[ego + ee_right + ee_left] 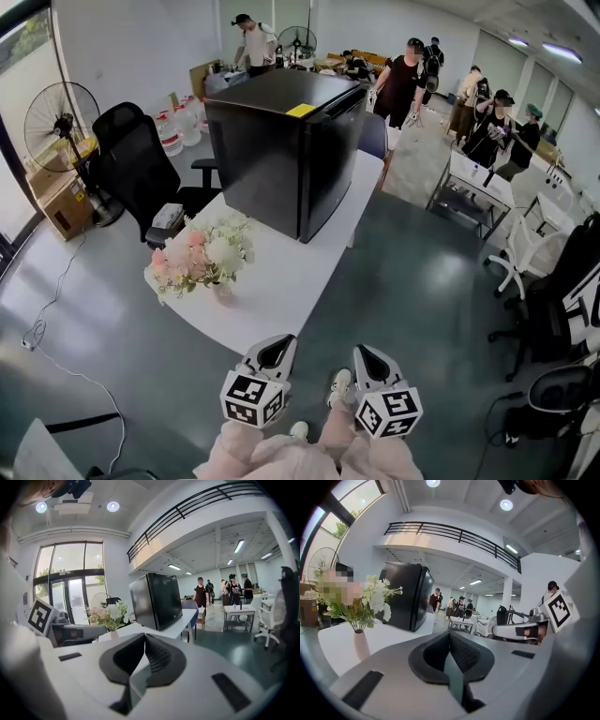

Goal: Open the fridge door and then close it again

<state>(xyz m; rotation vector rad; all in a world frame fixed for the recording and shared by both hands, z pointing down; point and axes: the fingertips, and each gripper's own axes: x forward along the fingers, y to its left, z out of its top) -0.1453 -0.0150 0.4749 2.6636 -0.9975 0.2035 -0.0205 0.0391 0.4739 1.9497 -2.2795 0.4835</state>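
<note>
Ahead of both jaws runs a long white bench (281, 291), its near rounded end just beyond the tips. On that end, ahead and left of the jaws, a bunch of pink and white flowers (202, 255) stands in a slim pale pink vase (360, 645), between the left gripper (275, 345) and the fridge. Further left of the jaws are a black high-backed office chair (141, 169), a black pedestal fan (61, 117) and a brown cardboard box (61, 202). To the right of the jaws, across open grey-green floor, stands a small white table (478, 183). Several people stand well behind the fridge.

The black cube-shaped compact fridge (281, 141) sits further along the bench, well apart from both jaws and straight ahead of them. Its glossy door (333, 155) faces the bench's right edge and lies flush with the body, closed. A yellow label (302, 110) is stuck on its top near the door edge.

The jaws of the left gripper and of the right gripper (367, 354) are each closed, pads together, with nothing between them. They are held side by side, near each other, above the floor.

No handle on the door can be made out. The fridge's far side is hidden. The hands are covered by the marker cubes; only pale pink sleeves (281, 459) show, cut off at the lower edge.
</note>
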